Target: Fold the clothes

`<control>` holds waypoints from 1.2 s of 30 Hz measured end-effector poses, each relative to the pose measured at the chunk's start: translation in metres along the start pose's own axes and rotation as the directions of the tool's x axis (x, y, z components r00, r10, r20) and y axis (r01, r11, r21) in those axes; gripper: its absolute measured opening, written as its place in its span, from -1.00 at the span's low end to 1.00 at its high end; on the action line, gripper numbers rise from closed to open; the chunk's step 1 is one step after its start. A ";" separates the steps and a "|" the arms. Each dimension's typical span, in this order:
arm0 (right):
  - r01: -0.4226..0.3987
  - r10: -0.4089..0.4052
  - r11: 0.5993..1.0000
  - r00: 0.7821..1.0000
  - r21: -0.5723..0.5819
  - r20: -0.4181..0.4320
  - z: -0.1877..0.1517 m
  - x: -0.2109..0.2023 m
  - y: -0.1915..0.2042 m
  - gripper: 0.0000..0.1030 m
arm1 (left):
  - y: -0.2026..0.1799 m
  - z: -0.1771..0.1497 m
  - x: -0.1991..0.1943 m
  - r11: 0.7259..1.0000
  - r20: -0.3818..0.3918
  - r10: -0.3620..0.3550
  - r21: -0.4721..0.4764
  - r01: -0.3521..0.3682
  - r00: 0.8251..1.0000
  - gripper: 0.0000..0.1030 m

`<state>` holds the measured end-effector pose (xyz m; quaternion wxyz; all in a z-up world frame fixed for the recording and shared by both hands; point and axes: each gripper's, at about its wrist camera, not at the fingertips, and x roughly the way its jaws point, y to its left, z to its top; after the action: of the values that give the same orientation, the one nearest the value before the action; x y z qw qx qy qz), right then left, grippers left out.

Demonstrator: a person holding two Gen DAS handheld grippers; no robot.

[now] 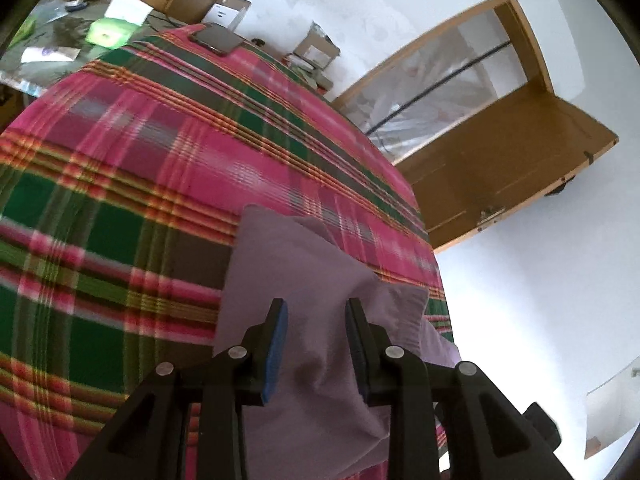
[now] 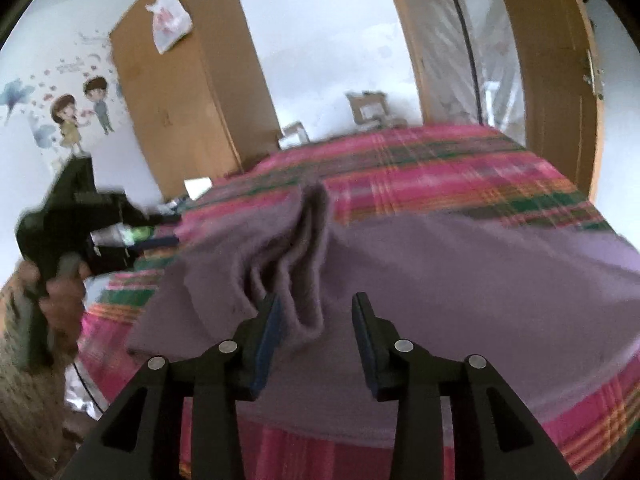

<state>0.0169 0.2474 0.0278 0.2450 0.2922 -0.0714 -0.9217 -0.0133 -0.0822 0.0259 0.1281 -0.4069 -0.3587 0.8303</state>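
A purple garment (image 2: 420,264) lies on a bed covered with a pink, green and orange plaid blanket (image 1: 140,152). In the right wrist view the garment spreads wide across the near part of the bed, mostly flat on the right side, with a bunched ridge of folds (image 2: 308,232) running away from the camera near its middle. The right gripper (image 2: 318,332) hangs just above the cloth with its jaws apart; the end of the ridge sits between them, nearer the left jaw, and the pads do not press on it.

In the left wrist view the left gripper (image 1: 316,344) is also released, its blue-padded jaws spread over a corner part of the garment (image 1: 296,276) near the bed's edge. Cloth lies between and beneath the jaws, but nothing is pinched.

At the left of the right wrist view a hand (image 2: 60,292) grips the black handle of the other gripper beside the bed, with a patterned sleeve below it.

A phone (image 1: 216,38) rests on the far end of the blanket. Beyond the bed stand a wooden wardrobe (image 2: 192,92) with a plastic bag (image 2: 168,20) on top, an open wooden door (image 1: 504,184), cardboard boxes against a white wall, and cartoon wall stickers (image 2: 80,112).
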 end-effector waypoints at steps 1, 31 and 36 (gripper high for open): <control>-0.019 0.019 1.000 1.000 -0.002 0.000 0.003 0.002 0.001 -0.25 | 0.003 -0.002 0.000 1.000 -0.001 0.001 -0.010 -0.001 1.000 -0.42; 0.074 -0.104 0.968 0.988 -0.238 -0.114 -0.006 0.038 0.036 -0.77 | 0.026 -0.013 0.006 0.998 -0.039 0.002 -0.058 -0.004 0.999 -0.42; 0.000 -0.007 0.997 0.996 -0.073 -0.093 0.013 0.017 0.016 -0.88 | 0.026 -0.013 0.003 0.999 -0.038 0.001 -0.054 -0.003 0.999 -0.41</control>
<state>0.0037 0.2244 0.0342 0.2568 0.3260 -0.0258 -0.9094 -0.0036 -0.0927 0.0008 0.1228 -0.4264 -0.3782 0.8124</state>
